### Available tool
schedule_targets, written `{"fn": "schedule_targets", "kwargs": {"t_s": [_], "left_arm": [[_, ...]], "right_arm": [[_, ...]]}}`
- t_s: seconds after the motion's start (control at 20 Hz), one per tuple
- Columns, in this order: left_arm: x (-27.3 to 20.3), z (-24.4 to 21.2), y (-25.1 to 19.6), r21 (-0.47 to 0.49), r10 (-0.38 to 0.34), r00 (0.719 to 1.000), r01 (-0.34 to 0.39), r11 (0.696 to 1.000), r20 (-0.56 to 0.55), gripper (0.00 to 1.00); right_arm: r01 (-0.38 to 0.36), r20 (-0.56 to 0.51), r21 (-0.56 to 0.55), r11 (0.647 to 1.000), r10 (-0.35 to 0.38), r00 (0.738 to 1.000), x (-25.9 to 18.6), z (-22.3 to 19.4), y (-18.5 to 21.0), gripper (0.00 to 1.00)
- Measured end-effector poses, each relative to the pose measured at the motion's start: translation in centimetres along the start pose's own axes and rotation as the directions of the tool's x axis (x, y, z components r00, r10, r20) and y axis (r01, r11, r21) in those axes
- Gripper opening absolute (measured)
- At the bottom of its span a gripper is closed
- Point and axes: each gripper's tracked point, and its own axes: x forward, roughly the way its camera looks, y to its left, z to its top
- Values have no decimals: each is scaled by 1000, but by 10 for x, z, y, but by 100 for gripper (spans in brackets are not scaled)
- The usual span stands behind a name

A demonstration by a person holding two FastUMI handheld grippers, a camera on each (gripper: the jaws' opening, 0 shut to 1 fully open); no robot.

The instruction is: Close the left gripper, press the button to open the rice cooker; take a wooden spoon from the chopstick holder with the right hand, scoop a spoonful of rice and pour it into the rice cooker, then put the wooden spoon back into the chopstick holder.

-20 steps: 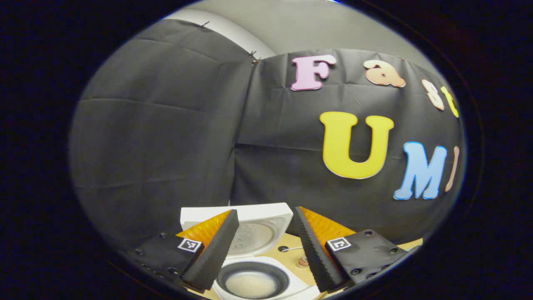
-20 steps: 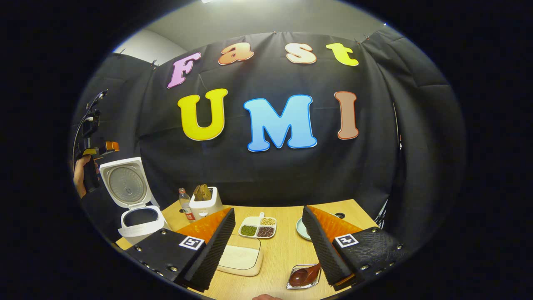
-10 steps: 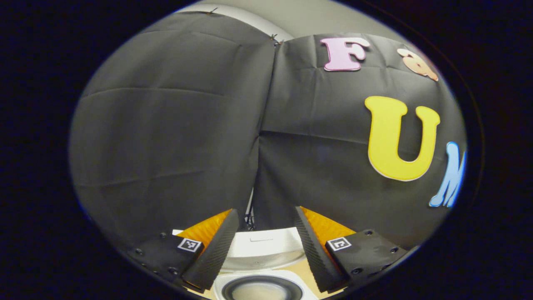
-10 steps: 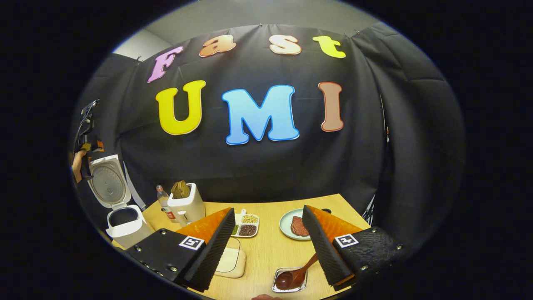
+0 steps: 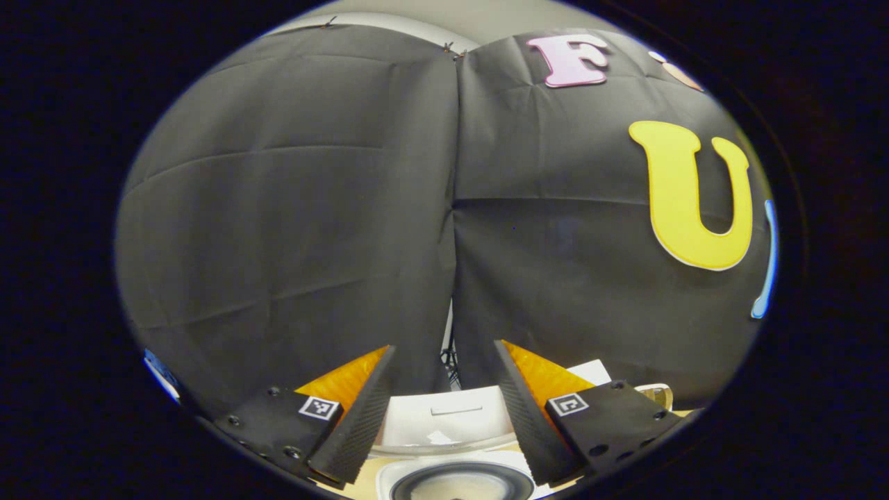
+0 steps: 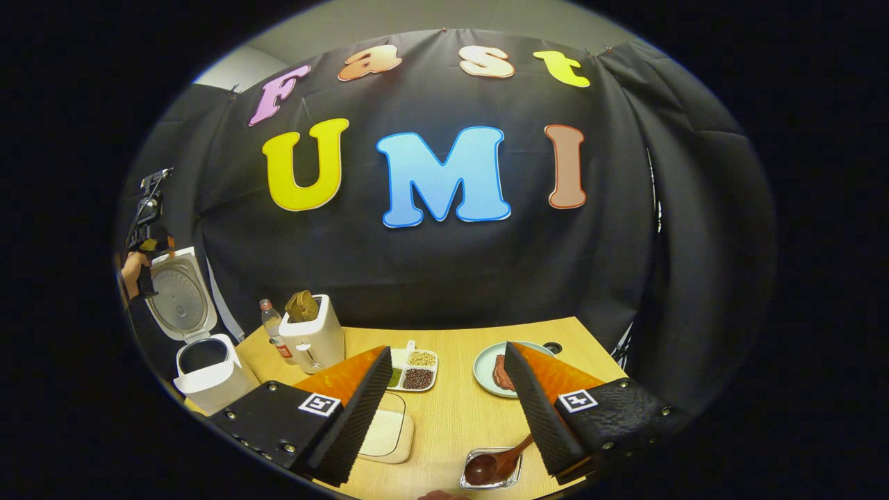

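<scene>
In the left gripper view: looking over the open rice cooker (image 5: 451, 444), with the raised lid (image 5: 448, 420) standing just ahead and the dark inner pot (image 5: 458, 482) at the bottom edge, something pale lying inside it. Holding the left hand-held gripper (image 5: 444, 410) wide apart, nothing between its two fingers, hovering above the pot and touching nothing.

In the right gripper view: seeing the rice cooker (image 6: 205, 368) at the far left edge of the counter (image 6: 458, 417), lid up, and the left hand-held gripper (image 6: 142, 236) held by a hand (image 6: 130, 267) above the lid. Keeping the right hand-held gripper (image 6: 444, 410) open and empty too, above the near edge of the counter. Finding the wooden spoon (image 6: 496, 464) lying with its bowl in a small metal tray (image 6: 492, 471) at the near edge, just beside the right finger. Noticing a shallow container of white rice (image 6: 389, 434) near the left finger, a divided dish of beans (image 6: 414, 369) behind it, a toaster (image 6: 312, 337) with a bottle (image 6: 271, 330) toward the far left corner, and a plate (image 6: 496, 368) toward the far right.

Judging the opening step as done, the lid being up already. Standing now at the start of the spoon step. Needing next to lower the right hand-held gripper to the spoon handle, closing on it firmly and without tipping the tray, before going to the rice.
</scene>
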Motion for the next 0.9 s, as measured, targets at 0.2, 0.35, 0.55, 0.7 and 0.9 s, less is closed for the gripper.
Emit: {"fn": "schedule_targets", "kwargs": {"t_s": [0.2,0.35,0.55,0.7,0.9], "left_arm": [[-12,-2,-1,-3,-1,999,1,1000,45,93],[-26,-5,0,3,-1,996,0,1000,90,94],[-46,-12,-5,0,-22,995,22,1000,98,94],[-53,-12,-5,-3,-31,995,31,1000,91,94],[-67,-21,-8,1,-39,995,40,999,96,95]], "right_arm": [[-23,-12,0,1000,23,1000,1,-4,7,98],[-29,-7,-16,999,28,1000,1,-1,4,99],[-47,-20,-10,999,47,999,0,-4,7,98],[-56,-13,-11,998,56,998,-5,-3,9,98],[-69,17,-29,997,69,997,-15,4,11,99]]}}
